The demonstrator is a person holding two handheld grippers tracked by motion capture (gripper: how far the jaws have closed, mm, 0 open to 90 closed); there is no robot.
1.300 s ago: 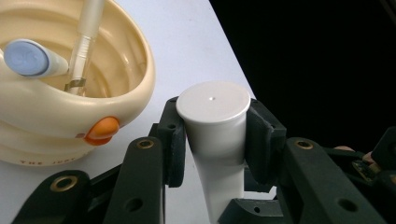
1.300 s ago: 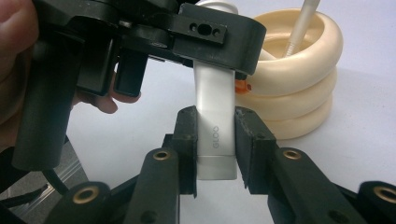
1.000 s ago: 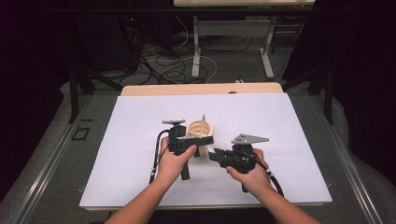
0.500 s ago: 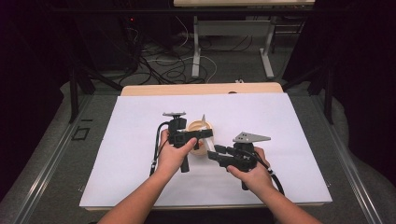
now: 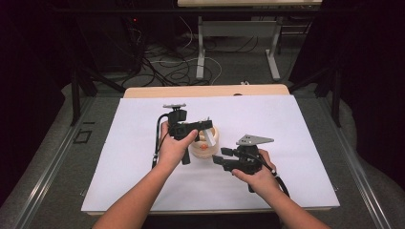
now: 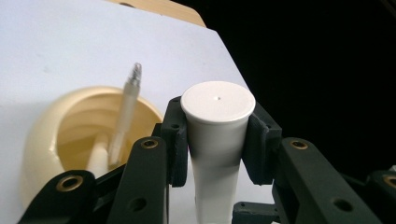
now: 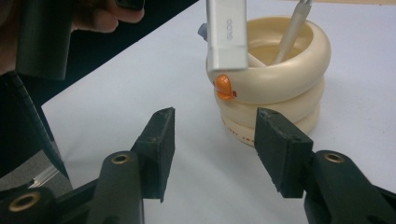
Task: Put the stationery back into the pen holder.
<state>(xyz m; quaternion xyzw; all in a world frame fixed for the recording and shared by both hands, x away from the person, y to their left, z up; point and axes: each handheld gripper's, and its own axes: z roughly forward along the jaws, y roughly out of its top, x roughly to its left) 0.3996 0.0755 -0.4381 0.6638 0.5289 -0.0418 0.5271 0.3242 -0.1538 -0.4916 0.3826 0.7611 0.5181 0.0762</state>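
1. Holding a white tube [image 6: 217,135] in my left gripper [image 6: 217,140], I see both pads pinching its sides just under the flat round cap, with the cap end towards the camera.
2. In the high view, the left gripper [image 5: 203,128] sits over the cream holder [image 5: 206,145], near the middle of the white sheet [image 5: 286,124], its jaws pointing towards 3 o'clock.
3. From the right gripper view, the same tube [image 7: 227,35] hangs just above the holder's rim at about 10 o'clock of its mouth, its squared lower end bearing grey lettering. Whether it touches the rim, I cannot tell.
4. The holder [image 7: 275,84] looks like stacked cream rings, with a small orange knob [image 7: 224,86] on its side. A slim pale pen [image 7: 292,32] leans inside it, tip towards 12 o'clock.
5. In the left gripper view, that pen [image 6: 125,116] stands tilted in the holder [image 6: 60,135], at 9 o'clock from the tube.
6. My right gripper [image 7: 215,149] is spread, its jaws having just been opening, and nothing lies between the pads. It points at the holder's base from just short of it.
7. In the high view, the right gripper [image 5: 220,159] sits at 4 o'clock from the holder, close beside it, resting low over the sheet.
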